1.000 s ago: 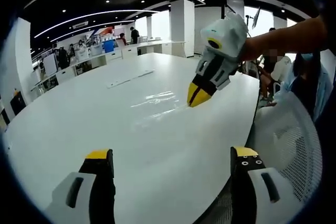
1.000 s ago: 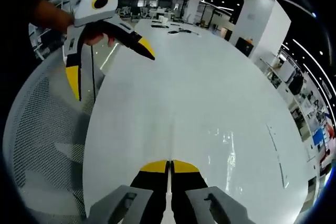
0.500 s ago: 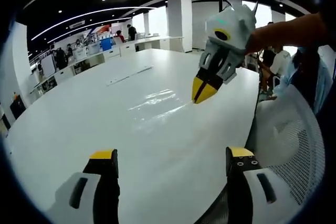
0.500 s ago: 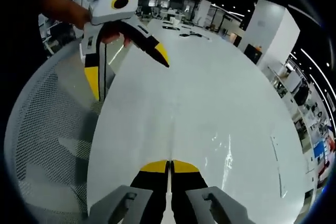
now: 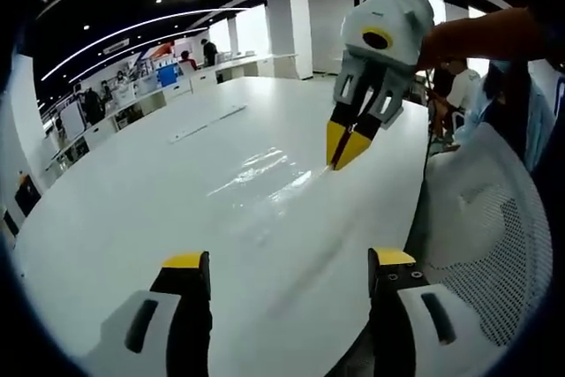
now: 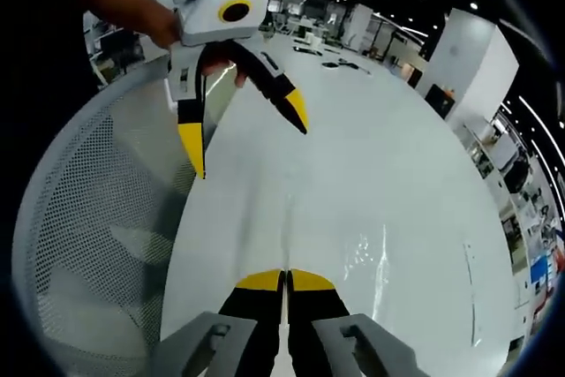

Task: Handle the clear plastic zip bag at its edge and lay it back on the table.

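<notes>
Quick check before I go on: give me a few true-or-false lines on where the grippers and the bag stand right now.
1. The right gripper has its jaws shut at the bag's edge. True.
2. The left gripper is shut. False: its jaws are spread wide.
3. The bag hangs high in the air. False: it lies low on the white table.
4. A mesh chair stands beside the table. True.
5. The left gripper holds the bag. False: it is apart from it.

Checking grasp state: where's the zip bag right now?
In the left gripper view the clear zip bag lies flat on the white table, mid-frame; the shut right gripper pinches its near edge, beside the mesh chair.
</notes>
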